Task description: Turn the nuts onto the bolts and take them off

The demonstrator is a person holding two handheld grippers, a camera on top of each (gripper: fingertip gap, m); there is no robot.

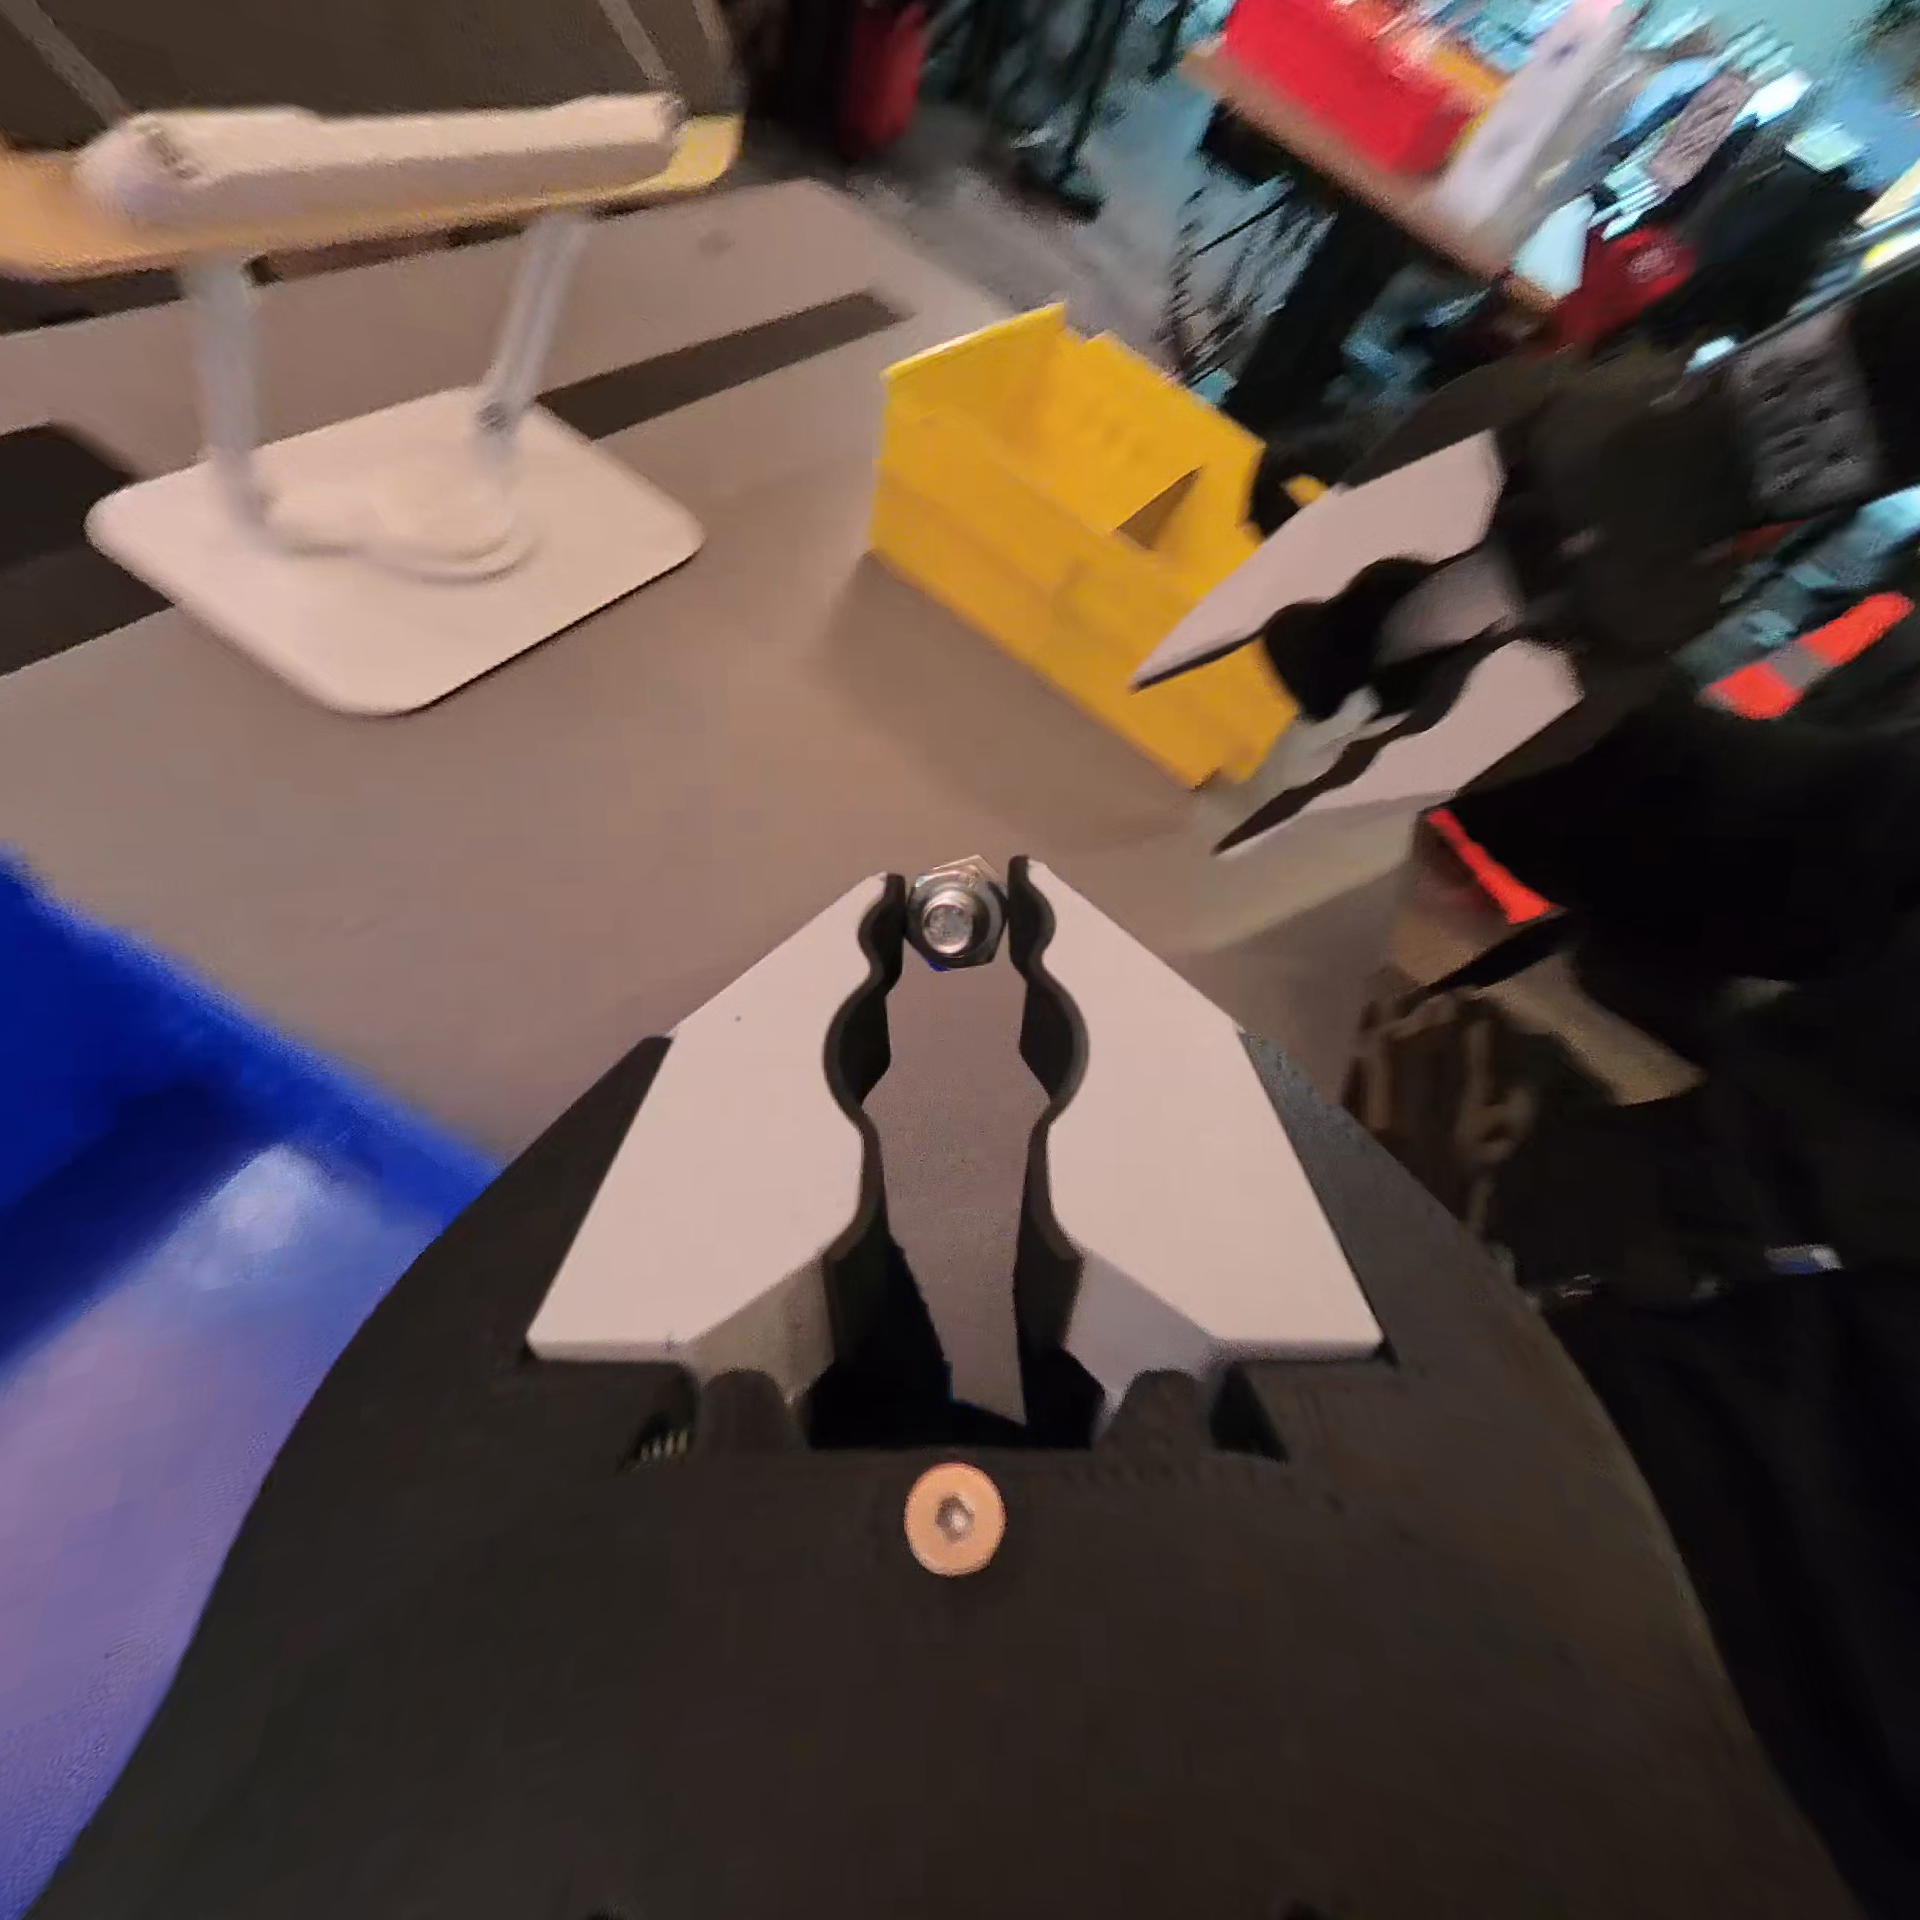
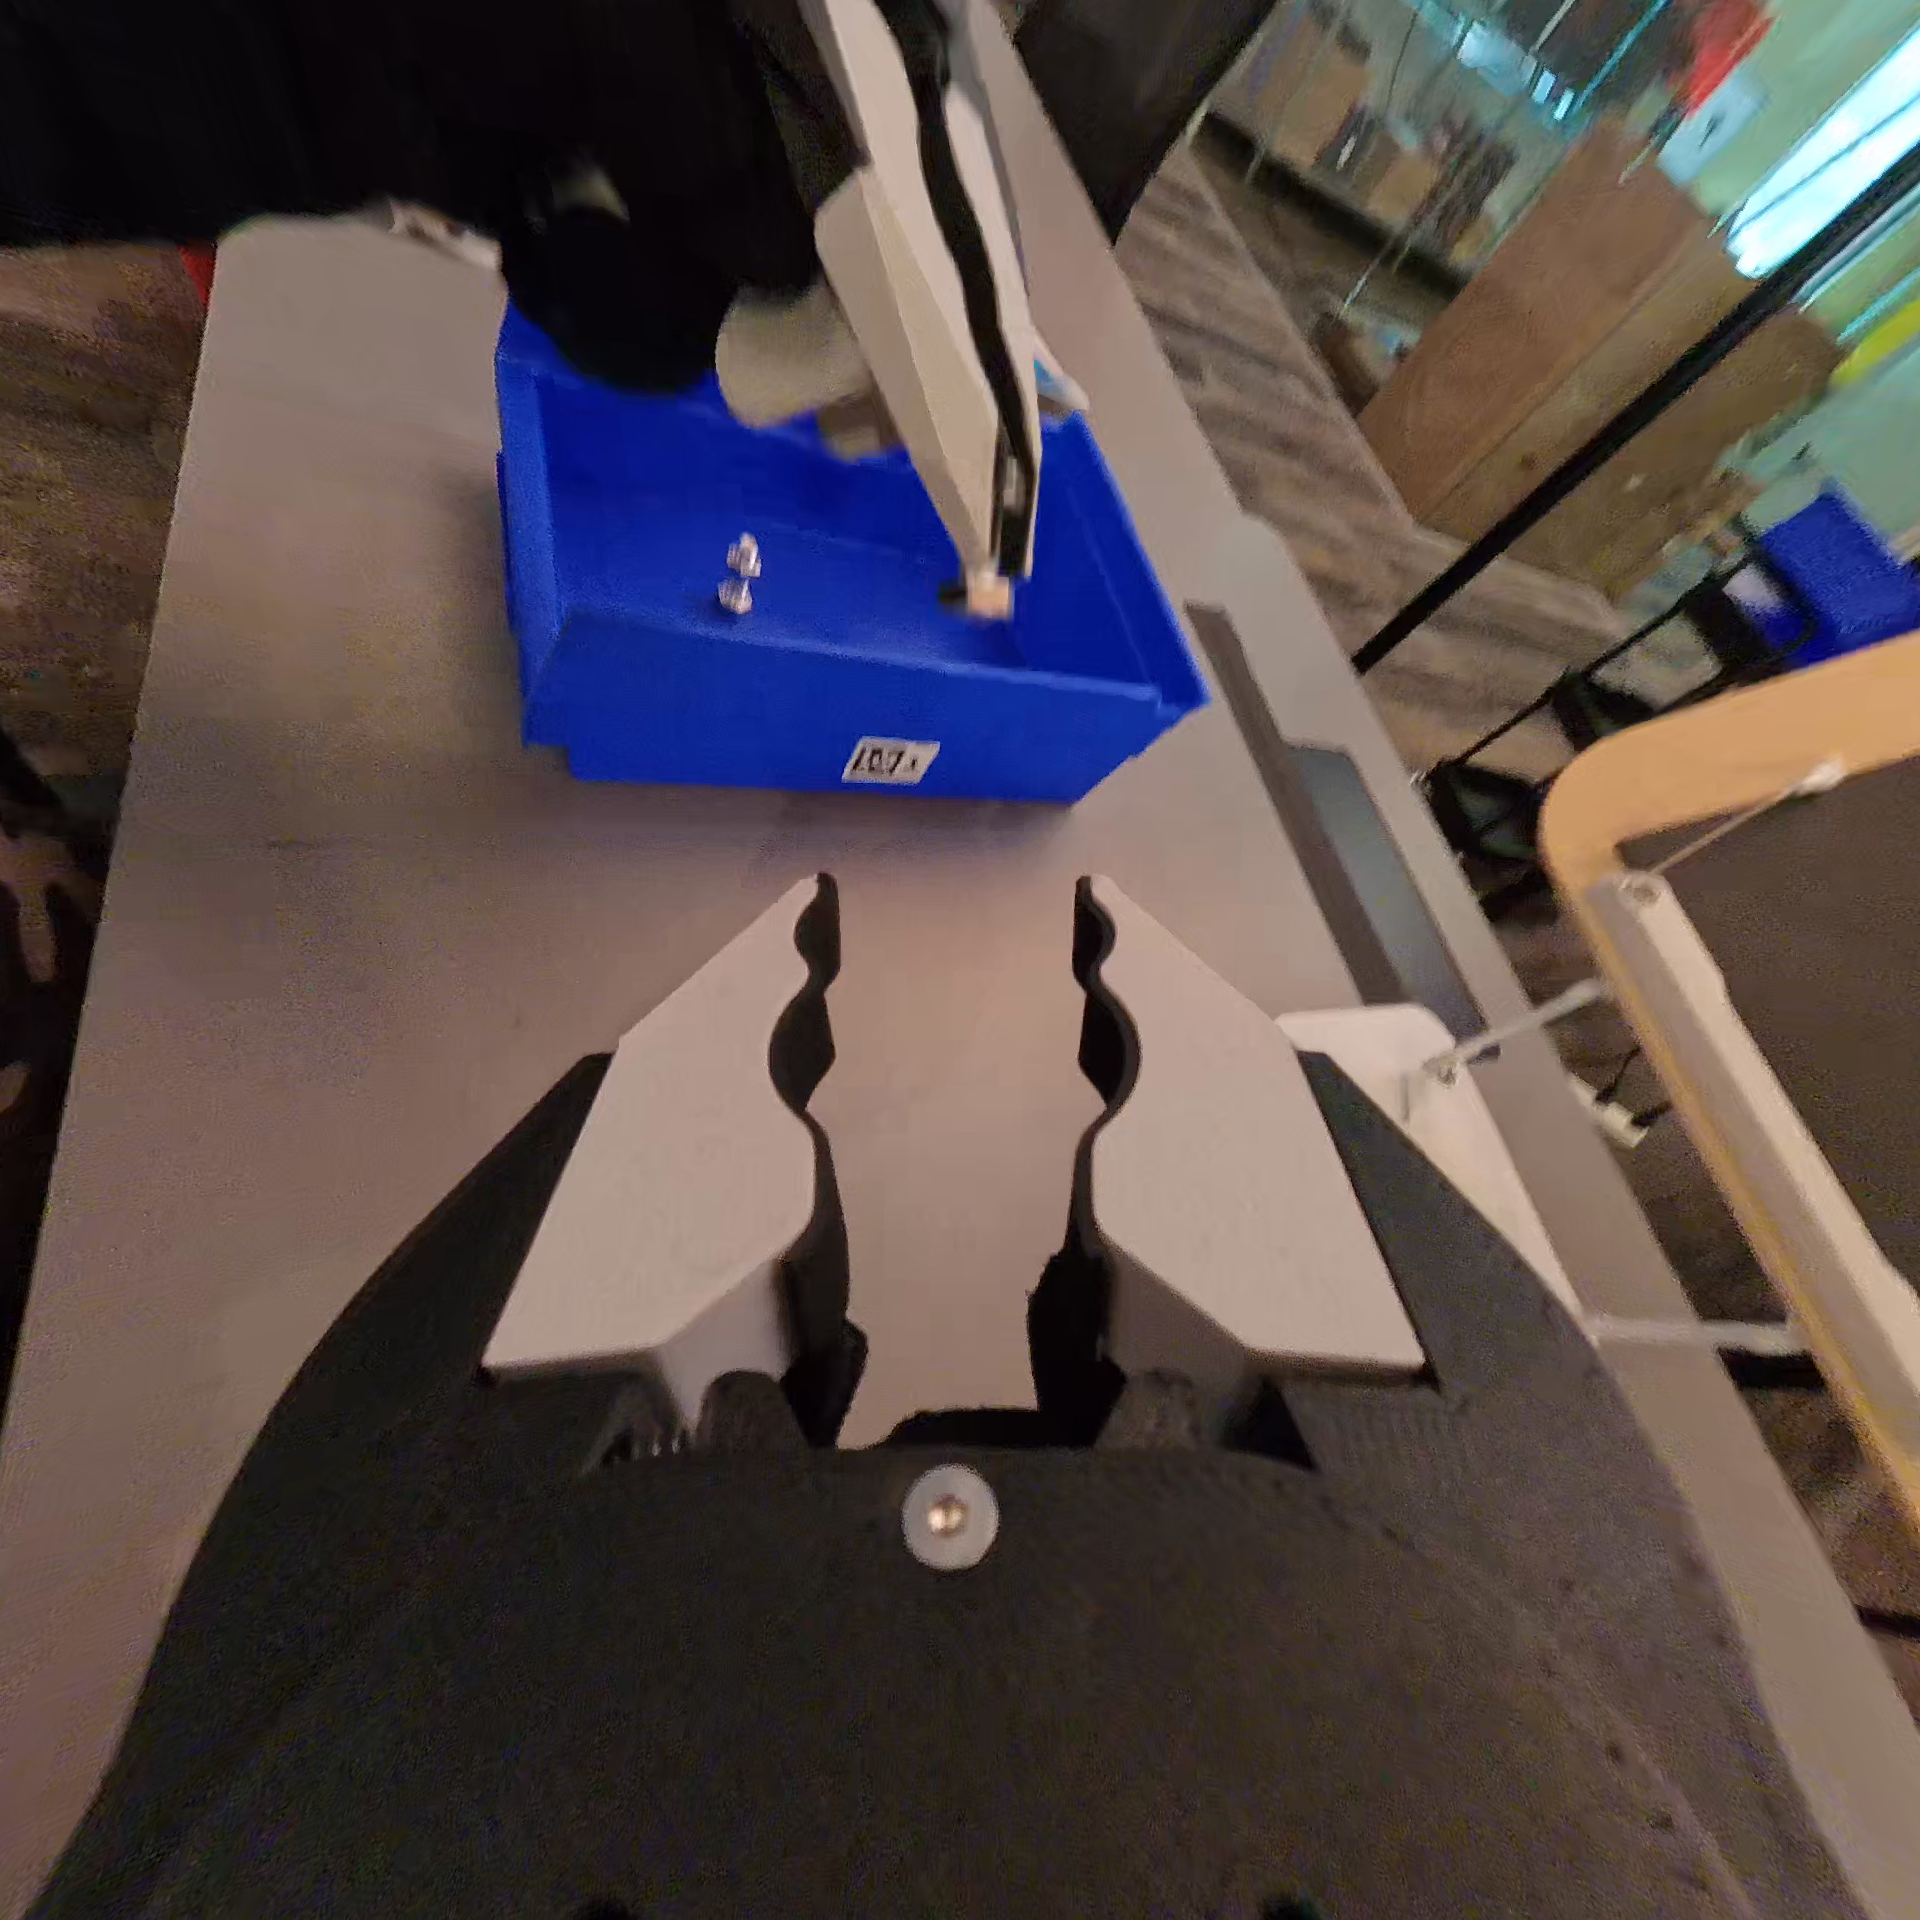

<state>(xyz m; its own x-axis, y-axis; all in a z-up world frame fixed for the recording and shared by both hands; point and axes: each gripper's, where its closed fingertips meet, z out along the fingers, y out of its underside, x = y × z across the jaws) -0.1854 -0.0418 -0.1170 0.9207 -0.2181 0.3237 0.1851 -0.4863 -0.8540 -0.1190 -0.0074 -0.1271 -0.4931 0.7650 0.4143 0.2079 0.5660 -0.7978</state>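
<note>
My left gripper [image 1: 951, 914] is shut on a silver bolt with a nut on it [image 1: 951, 923], pinched end-on between the fingertips. In the right wrist view the left gripper [image 2: 992, 582] reaches down over the blue bin [image 2: 831, 717] with the bolt [image 2: 985, 597] at its tips. Two small silver parts [image 2: 740, 577] lie on the bin's floor. My right gripper [image 2: 954, 899] is open and empty above the grey table [image 2: 416, 935], short of the blue bin. It also shows at the right of the left wrist view [image 1: 1179, 764], in front of the yellow bin [image 1: 1049, 540].
A white stand [image 1: 395, 551] with a flat base sits at the back left of the table, and its base shows at the right in the right wrist view [image 2: 1371, 1049]. The blue bin [image 1: 156, 1091] is close on my left. A person in dark clothes stands at the right. About 8 centimeters separates my left fingertips from my right.
</note>
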